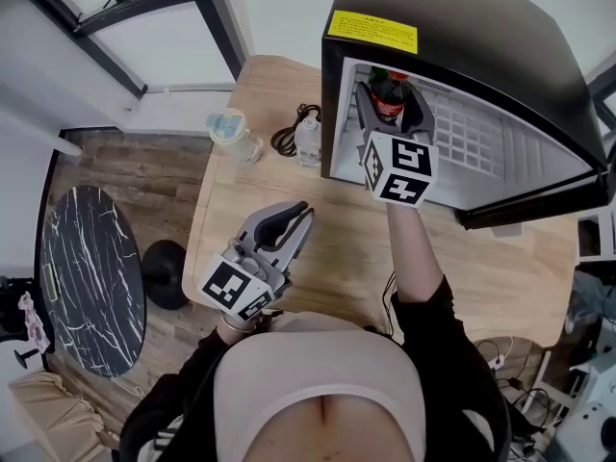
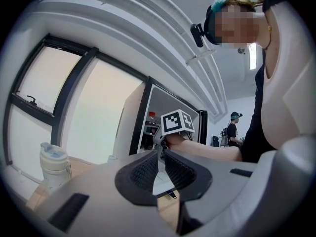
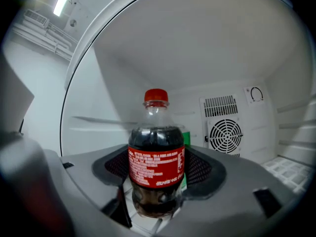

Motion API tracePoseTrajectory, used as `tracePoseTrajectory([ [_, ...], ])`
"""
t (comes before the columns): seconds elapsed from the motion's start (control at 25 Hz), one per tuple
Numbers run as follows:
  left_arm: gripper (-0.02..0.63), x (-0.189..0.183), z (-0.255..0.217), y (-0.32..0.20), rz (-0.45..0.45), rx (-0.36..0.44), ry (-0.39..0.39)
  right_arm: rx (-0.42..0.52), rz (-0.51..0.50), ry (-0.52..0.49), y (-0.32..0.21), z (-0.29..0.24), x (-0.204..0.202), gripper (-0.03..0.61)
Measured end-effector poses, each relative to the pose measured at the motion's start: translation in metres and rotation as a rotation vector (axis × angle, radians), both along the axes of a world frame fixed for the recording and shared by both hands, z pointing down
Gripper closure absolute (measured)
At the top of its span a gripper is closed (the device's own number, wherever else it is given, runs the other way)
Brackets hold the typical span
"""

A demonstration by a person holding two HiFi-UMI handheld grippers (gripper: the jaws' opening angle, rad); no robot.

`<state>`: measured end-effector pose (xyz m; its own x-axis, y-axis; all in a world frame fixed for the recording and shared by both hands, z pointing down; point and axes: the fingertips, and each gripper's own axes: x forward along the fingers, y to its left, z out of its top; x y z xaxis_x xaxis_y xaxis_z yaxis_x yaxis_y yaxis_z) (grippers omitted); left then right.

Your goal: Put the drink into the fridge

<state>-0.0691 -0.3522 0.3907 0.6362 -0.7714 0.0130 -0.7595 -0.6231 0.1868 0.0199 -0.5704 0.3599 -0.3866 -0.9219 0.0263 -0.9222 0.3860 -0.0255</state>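
A cola bottle [image 1: 388, 90] with a red cap and red label stands upright just inside the open black fridge [image 1: 462, 27]. My right gripper [image 1: 388, 110] reaches into the fridge, shut on it. In the right gripper view the cola bottle [image 3: 157, 158] fills the space between the pads of the right gripper [image 3: 157, 171], its base low over the white wire shelf. My left gripper [image 1: 296, 218] hovers over the wooden table [image 1: 337, 258] near its front, shut and holding nothing. In the left gripper view the left gripper [image 2: 160, 169] points toward the fridge [image 2: 143, 120].
A lidded tumbler [image 1: 231, 135], a clear water bottle [image 1: 308, 141] and a coiled black cable [image 1: 286, 139] sit left of the fridge. A round marble table [image 1: 87, 277] stands on the floor at left. A fan vent [image 3: 226, 135] is on the fridge's back wall; something green [image 3: 186, 131] is behind the cola.
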Motion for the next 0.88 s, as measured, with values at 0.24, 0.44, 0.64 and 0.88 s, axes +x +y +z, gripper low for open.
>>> tracePoseTrajectory([
  [0.24,0.565,0.001,0.000,0.002,0.004,0.000,-0.001,0.009,0.016,0.024,0.000,0.001,-0.003,0.253],
  [0.44,0.565,0.001,0.000,0.002,0.001,0.000,0.000,0.026,0.023,0.057,0.000,0.000,-0.003,0.253],
  [0.64,0.565,0.003,0.000,0.003,0.006,-0.001,0.001,0.044,0.020,0.068,0.003,-0.001,-0.003,0.253],
  [0.88,0.565,0.005,0.000,0.004,0.007,-0.002,-0.004,0.055,-0.009,0.020,0.011,-0.004,-0.002,0.247],
])
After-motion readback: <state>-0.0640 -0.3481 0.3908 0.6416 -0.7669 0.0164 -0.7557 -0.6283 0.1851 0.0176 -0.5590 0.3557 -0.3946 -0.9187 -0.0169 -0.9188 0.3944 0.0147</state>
